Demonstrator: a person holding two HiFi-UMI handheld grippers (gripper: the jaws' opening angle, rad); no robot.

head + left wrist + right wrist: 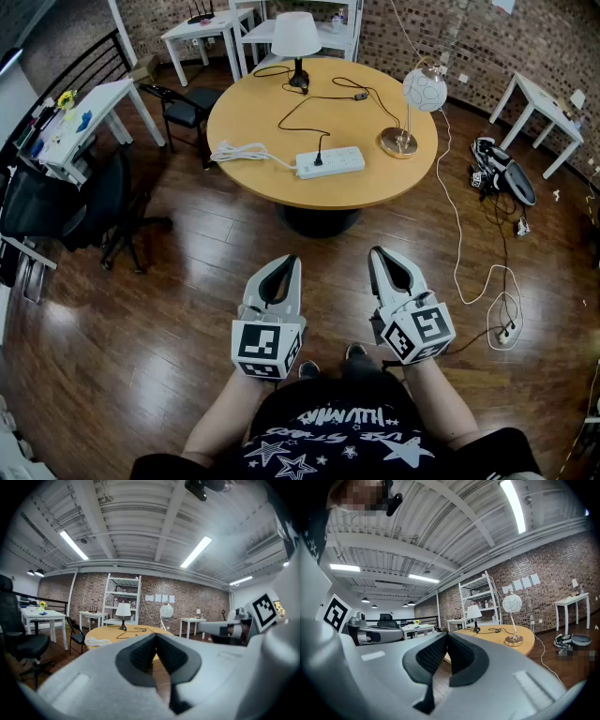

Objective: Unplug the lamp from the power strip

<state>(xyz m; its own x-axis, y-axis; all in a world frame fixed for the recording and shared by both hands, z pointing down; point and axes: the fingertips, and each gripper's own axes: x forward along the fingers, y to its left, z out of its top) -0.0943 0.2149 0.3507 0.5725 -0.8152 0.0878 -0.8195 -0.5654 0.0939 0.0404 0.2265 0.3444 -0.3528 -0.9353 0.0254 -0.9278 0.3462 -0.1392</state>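
While both tongs are held level over the wood floor, short of the round table, nothing on the tabletop is being touched. The left gripper has its jaws closed tip to tip with nothing between them (its own view confirms this: left gripper, pads together). The right gripper is also closed and empty, with its pads meeting in its own view. The two sit side by side, well apart from the table's near edge.

The white power strip lies near the near edge of the tabletop, roughly centred. A black plug is seated in it. Its black cord winds across the tabletop toward the lamp, which has a white shade and a dark base and stands upright at the far edge. The lamp also shows in the left gripper view and the right gripper view.

A bundled white cable runs off the strip's left end toward the left edge. A globe lamp on a brass base stands at the right edge (also in the right gripper view).
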